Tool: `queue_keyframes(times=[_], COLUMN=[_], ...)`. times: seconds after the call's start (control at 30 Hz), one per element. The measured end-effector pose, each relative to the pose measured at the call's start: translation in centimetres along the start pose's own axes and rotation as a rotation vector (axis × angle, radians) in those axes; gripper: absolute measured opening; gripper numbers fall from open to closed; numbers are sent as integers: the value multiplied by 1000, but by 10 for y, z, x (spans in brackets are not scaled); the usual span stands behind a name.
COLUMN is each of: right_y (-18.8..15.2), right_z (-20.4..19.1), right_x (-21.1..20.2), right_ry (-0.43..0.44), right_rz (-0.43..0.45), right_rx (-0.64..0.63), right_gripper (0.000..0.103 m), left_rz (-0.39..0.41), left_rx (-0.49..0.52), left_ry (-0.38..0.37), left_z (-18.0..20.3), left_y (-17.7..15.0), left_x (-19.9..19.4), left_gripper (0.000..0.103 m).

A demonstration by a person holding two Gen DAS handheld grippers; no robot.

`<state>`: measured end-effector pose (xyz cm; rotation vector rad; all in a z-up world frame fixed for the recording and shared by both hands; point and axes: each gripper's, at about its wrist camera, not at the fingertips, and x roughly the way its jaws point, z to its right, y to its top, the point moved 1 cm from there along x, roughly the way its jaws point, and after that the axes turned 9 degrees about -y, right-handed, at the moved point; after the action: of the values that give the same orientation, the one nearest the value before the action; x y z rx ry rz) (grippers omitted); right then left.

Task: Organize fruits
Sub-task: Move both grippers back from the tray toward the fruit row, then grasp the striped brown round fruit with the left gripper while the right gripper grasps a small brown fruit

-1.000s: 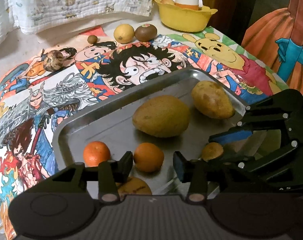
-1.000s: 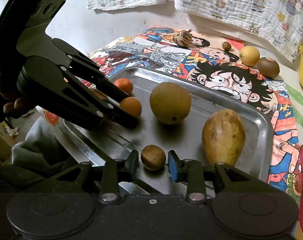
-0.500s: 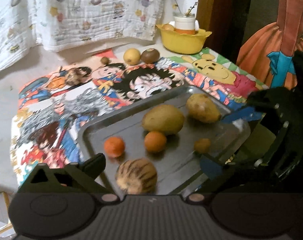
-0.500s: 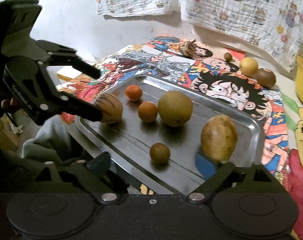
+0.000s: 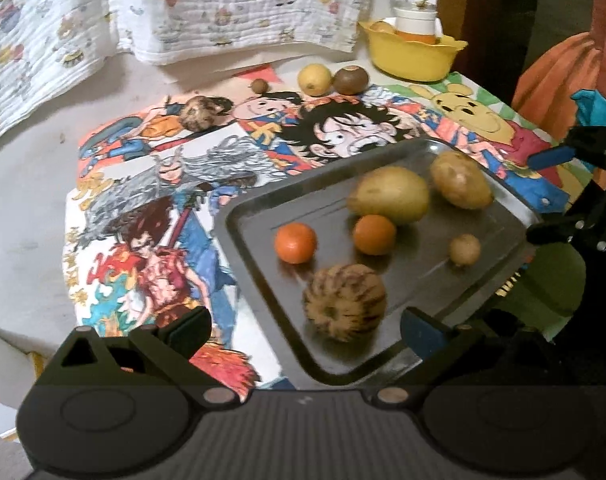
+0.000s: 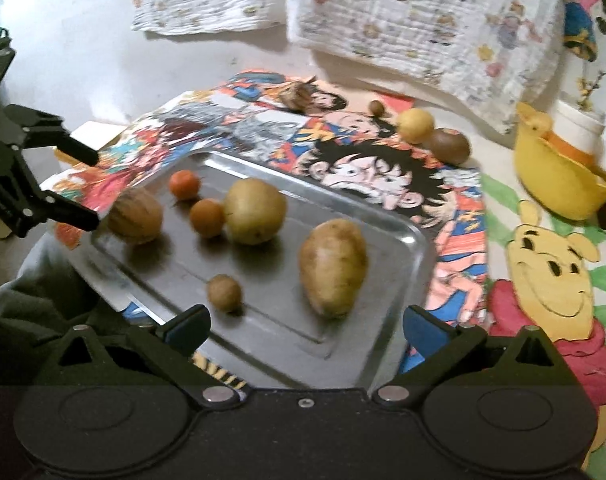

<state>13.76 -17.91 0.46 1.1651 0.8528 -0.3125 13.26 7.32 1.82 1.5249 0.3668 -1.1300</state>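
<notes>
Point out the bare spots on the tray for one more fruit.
On the metal tray, free patches lie at the far corner behind the long yellow fruit, and along the near edge between it and the small brown fruit. Crowded: two oranges, the round yellow fruit and the striped fruit cluster.

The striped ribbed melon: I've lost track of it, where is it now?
In the left wrist view, the striped ribbed melon lies in the metal tray's near corner, just below the two small oranges.

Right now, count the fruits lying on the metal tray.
6: two oranges mid-tray, a striped melon at the near edge, a round yellow fruit, a mango behind, a small brown fruit. None looks hidden.
</notes>
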Motion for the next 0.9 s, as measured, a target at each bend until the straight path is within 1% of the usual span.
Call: queue_keyframes(times=[0.23, 0.5, 0.77, 0.9], right_y=[10, 30, 58, 76], right_z=[14, 25, 39, 46], right_x=[8, 16, 36, 53], right_ry=[-33, -51, -70, -77], right_rz=[10, 41, 81, 93], right_rx=[5, -4, 45, 80], right_gripper=[102, 102, 102, 102], left_rz=[33, 66, 81, 69], left_rx=[-69, -106, -170, -166], left_ry=[49, 75, 77, 118], left_z=[-21, -41, -66, -79], left_y=[14, 37, 63, 79], left_x=[-3, 2, 24, 42], left_gripper=[102, 102, 102, 103])
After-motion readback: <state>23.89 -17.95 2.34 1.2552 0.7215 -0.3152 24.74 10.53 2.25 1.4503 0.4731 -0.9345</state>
